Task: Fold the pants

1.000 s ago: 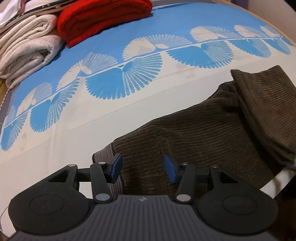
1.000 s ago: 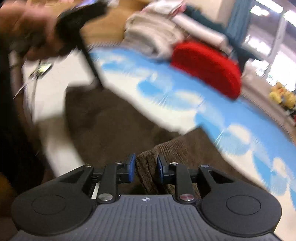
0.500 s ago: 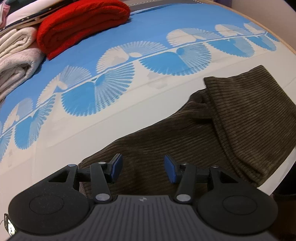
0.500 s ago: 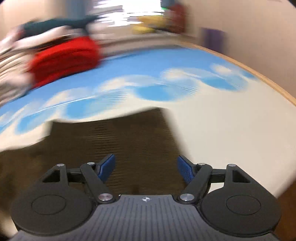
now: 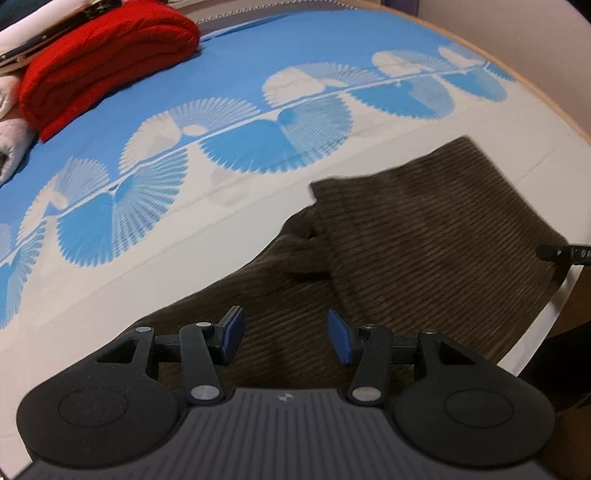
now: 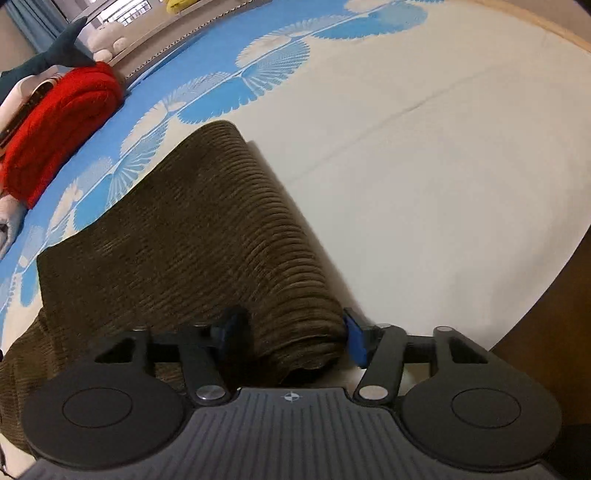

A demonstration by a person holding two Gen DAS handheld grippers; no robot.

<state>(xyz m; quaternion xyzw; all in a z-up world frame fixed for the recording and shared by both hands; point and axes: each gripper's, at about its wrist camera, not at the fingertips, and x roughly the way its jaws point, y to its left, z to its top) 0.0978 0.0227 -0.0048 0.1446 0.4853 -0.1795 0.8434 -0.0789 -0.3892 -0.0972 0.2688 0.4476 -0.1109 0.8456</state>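
Brown corduroy pants (image 5: 424, 243) lie on the blue-and-cream bed cover, one part folded over the rest. My left gripper (image 5: 284, 336) is open and empty, hovering over the near part of the pants. In the right wrist view the folded edge of the pants (image 6: 229, 236) bulges up as a rounded ridge. My right gripper (image 6: 291, 339) is open with its jaws on either side of that ridge, the blue pads close to the cloth but not squeezing it. The right gripper's tip shows at the right edge of the left wrist view (image 5: 565, 253).
A folded red blanket (image 5: 99, 59) and cream towels (image 5: 11, 147) lie at the far left of the bed. The bed's wooden rim (image 6: 535, 26) curves along the right. A dark stuffed toy (image 6: 55, 55) sits behind the red blanket.
My right gripper let go of the pants edge, opened, swung round and now straddles the folded ridge. The left gripper drifted slightly over the pants, still open.
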